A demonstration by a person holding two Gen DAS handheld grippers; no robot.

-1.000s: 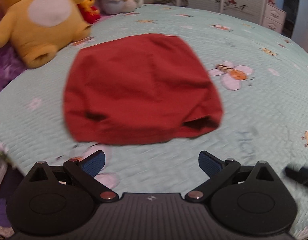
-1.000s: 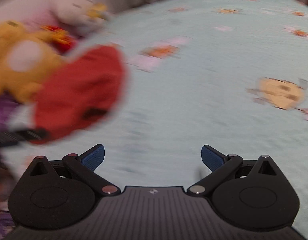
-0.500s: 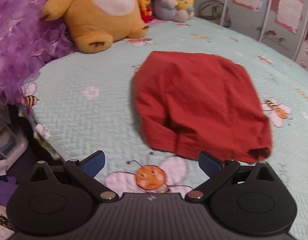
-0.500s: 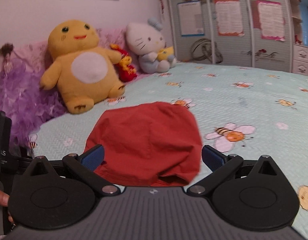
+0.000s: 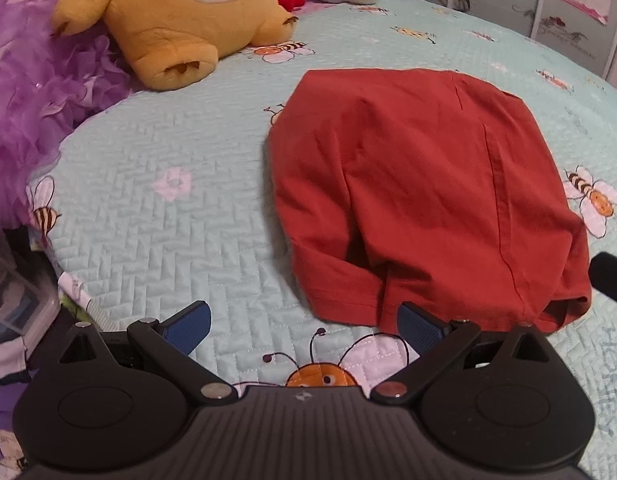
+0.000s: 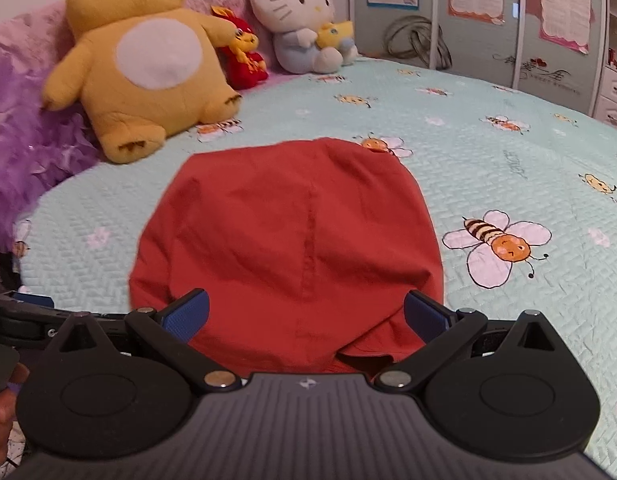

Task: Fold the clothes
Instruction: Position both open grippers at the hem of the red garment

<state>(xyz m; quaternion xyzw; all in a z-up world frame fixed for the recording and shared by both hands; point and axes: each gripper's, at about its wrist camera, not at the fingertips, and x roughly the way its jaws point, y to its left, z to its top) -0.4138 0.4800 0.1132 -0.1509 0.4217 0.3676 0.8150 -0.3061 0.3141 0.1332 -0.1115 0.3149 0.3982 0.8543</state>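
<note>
Nearest, left gripper [image 5: 304, 326]: blue pads spread wide, nothing held, poised low over the quilt [image 5: 156, 248] at the near left hem of the red garment [image 5: 424, 184]. Right gripper [image 6: 306, 318]: likewise wide open and empty, hanging over the garment's near edge, one pad above each near corner. Swung round within the last second from bare quilt far off to the right, now squared up on the cloth; left view shifted too, from head-on to a closer slant off the left corner. No sign of the garment itself having moved or changed shape.

Middle ground: garment lying flat on the bed, already doubled into a compact rounded block, open hems toward the camera, a seam running front to back.

Judgement: both tools lined up on the near edge, so probably a further fold away from the person, or a final tidy; grasp not yet made.

Beyond: yellow plush [image 6: 144, 60], white cat plush [image 6: 304, 20], small red toy [image 6: 244, 60] between them, then cupboard doors [image 6: 480, 8].
</note>
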